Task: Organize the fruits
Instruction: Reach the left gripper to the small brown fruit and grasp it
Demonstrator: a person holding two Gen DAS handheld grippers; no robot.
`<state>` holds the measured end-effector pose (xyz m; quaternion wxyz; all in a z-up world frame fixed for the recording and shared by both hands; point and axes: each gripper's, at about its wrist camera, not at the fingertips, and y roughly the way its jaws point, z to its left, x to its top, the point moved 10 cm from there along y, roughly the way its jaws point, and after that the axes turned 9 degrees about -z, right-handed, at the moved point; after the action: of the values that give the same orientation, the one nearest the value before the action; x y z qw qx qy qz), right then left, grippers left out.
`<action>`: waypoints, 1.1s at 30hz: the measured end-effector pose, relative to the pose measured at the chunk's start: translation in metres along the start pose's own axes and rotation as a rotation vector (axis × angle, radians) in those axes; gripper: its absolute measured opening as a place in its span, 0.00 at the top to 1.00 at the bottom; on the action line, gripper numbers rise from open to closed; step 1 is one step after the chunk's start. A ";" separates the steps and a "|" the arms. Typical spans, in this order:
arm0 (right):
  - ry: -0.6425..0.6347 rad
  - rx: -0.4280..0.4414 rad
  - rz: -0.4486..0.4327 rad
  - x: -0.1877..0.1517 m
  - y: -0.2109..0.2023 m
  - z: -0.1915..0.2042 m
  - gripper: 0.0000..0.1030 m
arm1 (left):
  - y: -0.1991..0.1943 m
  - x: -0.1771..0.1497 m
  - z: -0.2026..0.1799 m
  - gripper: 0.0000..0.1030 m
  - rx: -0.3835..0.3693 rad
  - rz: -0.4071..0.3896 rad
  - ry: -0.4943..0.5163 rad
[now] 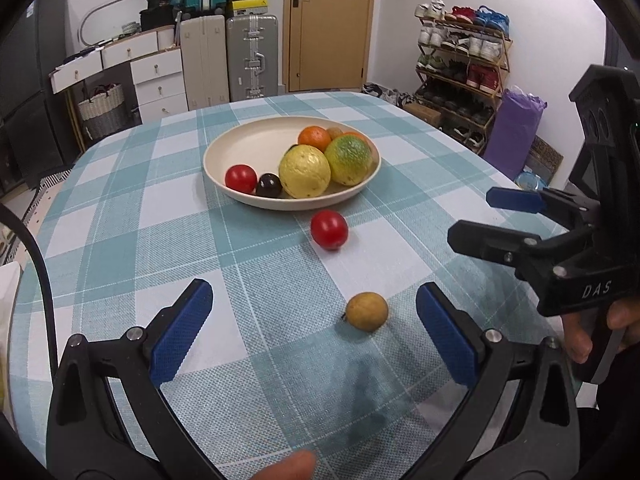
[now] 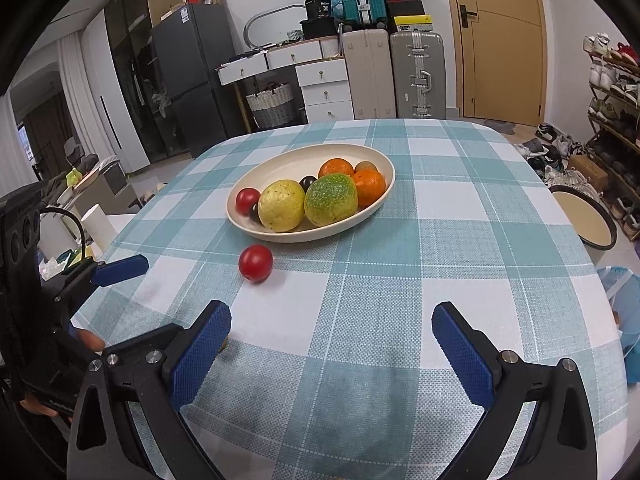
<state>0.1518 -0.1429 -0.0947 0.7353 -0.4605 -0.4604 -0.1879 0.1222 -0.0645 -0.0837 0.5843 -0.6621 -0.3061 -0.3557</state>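
- Left gripper (image 1: 314, 332): jaws spread wide, nothing between the pads, held low over the checked surface (image 1: 120, 240).
- Right gripper (image 2: 330, 344): jaws likewise wide apart and empty; seen from the left wrist view it hangs off to the right, above the cloth.
- Bowl (image 1: 224, 148): cream, shallow, near the middle of the surface; already holds a yellow fruit (image 1: 305, 173), a green-yellow fruit (image 1: 349, 159), oranges, a red fruit and a dark one.
- Loose red fruit (image 1: 329, 229): on the cloth just outside the bowl's near rim, not touching it; approx. round, no long axis to speak of.
- Small brown fruit (image 1: 367, 311): on the cloth nearer the camera, lying ahead of the left jaws and right of their centre line, closer to the right pad; short stem points left.
- In the right wrist view the brown fruit is mostly hidden behind the left pad of that gripper; prob. the sliver at its edge, but not certain.
- Key relation: the brown fruit sits nearly inside the left jaws' opening, so the left hand looks nearer; a small shift right and fwd would centre it. Two fruits appear left to bowl.
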 end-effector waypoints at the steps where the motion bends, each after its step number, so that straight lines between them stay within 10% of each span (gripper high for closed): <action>1: 0.001 0.001 0.001 0.000 0.000 0.000 0.00 | 0.002 -0.002 -0.001 0.01 -0.009 0.011 -0.001; 6: 0.005 -0.001 0.009 -0.002 0.001 -0.003 0.00 | 0.010 -0.010 -0.007 0.20 -0.044 0.063 0.000; 22: 0.006 0.003 0.014 -0.002 0.001 -0.002 0.00 | 0.025 -0.024 -0.015 0.21 -0.090 0.138 0.000; 33: 0.006 0.008 0.014 -0.002 0.000 -0.001 0.00 | 0.030 -0.030 -0.029 0.53 -0.117 0.165 0.057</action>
<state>0.1513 -0.1445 -0.0963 0.7399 -0.4602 -0.4555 -0.1823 0.1267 -0.0971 -0.1231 0.5807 -0.7075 -0.2125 -0.3422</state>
